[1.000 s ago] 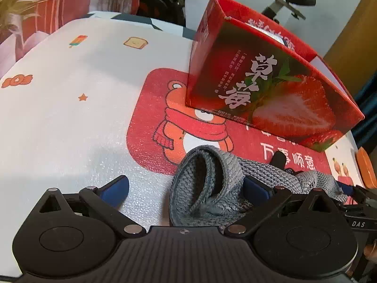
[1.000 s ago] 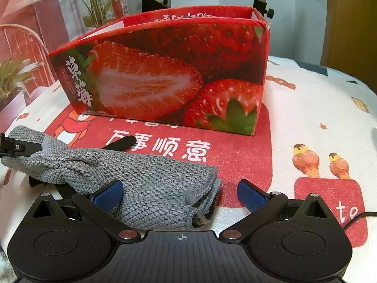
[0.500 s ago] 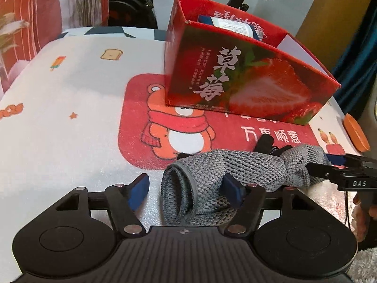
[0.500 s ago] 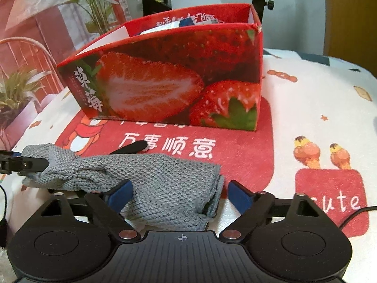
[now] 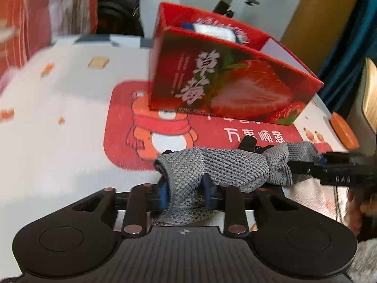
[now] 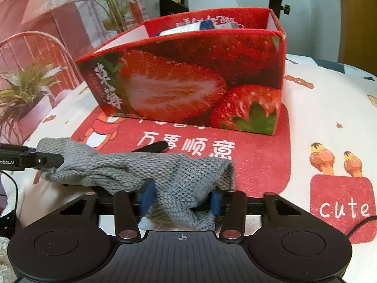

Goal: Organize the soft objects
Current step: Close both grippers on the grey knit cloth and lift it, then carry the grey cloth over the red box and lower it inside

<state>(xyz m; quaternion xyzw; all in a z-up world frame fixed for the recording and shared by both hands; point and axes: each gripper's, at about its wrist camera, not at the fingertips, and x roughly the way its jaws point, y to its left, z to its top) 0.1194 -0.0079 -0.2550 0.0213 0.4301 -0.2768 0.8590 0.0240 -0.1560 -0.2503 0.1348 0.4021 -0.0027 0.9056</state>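
The grey cloth (image 6: 146, 169) is a coarse, chunky knit with a matt, bumpy weave. The strawberry box (image 6: 188, 80) is glossy printed cardboard with a plain white inside. The mat (image 5: 59, 141) covering the counter looks like soft, fuzzy fabric, matt, with printed cartoons. Both grippers, left (image 5: 186, 192) and right (image 6: 181, 199), are matt black plastic with ribbed bodies, small shiny metal pins and blue rubbery-looking pads (image 6: 147, 194)

Both wrist views sit low and close, from opposite ends (sharing the strawberry box (image 5: 226, 80)).
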